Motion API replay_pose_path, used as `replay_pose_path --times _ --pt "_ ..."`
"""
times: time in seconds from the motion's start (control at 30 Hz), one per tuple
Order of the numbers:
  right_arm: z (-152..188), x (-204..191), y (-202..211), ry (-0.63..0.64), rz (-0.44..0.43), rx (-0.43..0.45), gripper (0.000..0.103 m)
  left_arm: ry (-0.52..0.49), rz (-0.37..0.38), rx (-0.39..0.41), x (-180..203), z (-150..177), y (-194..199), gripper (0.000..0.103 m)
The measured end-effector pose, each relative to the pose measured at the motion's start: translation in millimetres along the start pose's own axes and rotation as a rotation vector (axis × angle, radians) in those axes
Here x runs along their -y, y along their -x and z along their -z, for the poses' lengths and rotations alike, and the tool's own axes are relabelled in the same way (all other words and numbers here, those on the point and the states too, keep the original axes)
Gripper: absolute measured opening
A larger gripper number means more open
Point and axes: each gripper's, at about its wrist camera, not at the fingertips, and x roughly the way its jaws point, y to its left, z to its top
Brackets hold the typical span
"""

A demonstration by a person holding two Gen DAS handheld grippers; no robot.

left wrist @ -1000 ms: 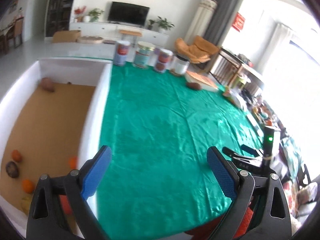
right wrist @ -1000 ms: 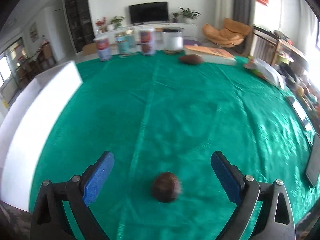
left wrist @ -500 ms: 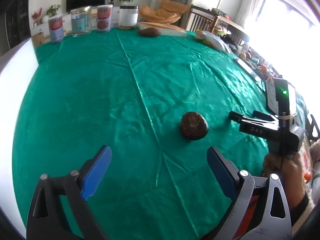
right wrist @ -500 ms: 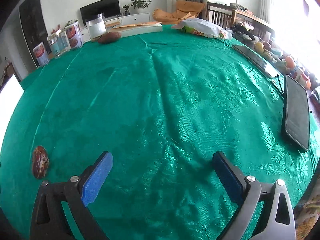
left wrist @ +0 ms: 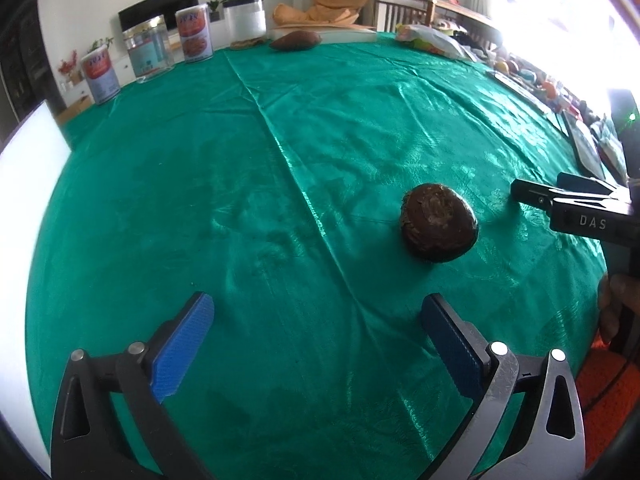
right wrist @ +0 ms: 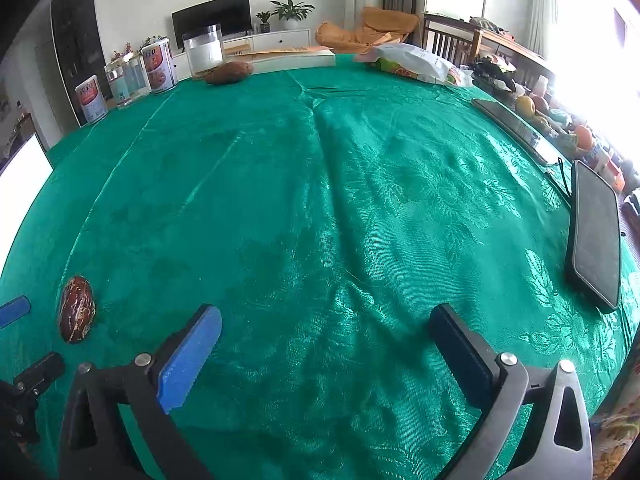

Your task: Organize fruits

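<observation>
A dark brown round fruit (left wrist: 438,227) lies on the green tablecloth (left wrist: 280,140), ahead and right of my left gripper (left wrist: 316,334), which is open and empty. The same fruit shows at the far left of the right wrist view (right wrist: 77,309). My right gripper (right wrist: 326,346) is open and empty over bare cloth; its body shows at the right edge of the left wrist view (left wrist: 576,208). A brown sweet potato (left wrist: 295,39) lies at the far edge. The white box (left wrist: 24,216) stands at the left.
Several jars and cans (left wrist: 152,54) stand along the far left edge. A flat white box (right wrist: 288,60) and a snack bag (right wrist: 416,64) lie at the far side. A dark tablet (right wrist: 596,236) and a phone (right wrist: 516,128) lie at the right edge.
My left gripper swung right, away from the white box, and closed in on the brown fruit. My right gripper turned right, so the fruit slid to its far left.
</observation>
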Motion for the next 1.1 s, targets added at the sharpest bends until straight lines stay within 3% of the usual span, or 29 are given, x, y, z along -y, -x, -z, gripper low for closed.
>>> replay_pose_path --times 0.8,0.87,0.97,1.1 --pt "-1 0 -1 0.001 -0.001 0.001 0.103 -0.002 0.001 -0.001 -1 0 0 0.103" --pt "-1 0 0 0.001 -0.001 0.001 0.103 -0.011 0.027 -0.003 0 0 0 0.102" --pt "0 0 -1 0.001 -0.001 0.001 0.103 -0.06 0.123 -0.005 5 -6 2 0.101" --pt "0 -1 -1 0.001 -0.001 0.001 0.103 -0.109 0.145 0.013 24 -24 2 0.1"
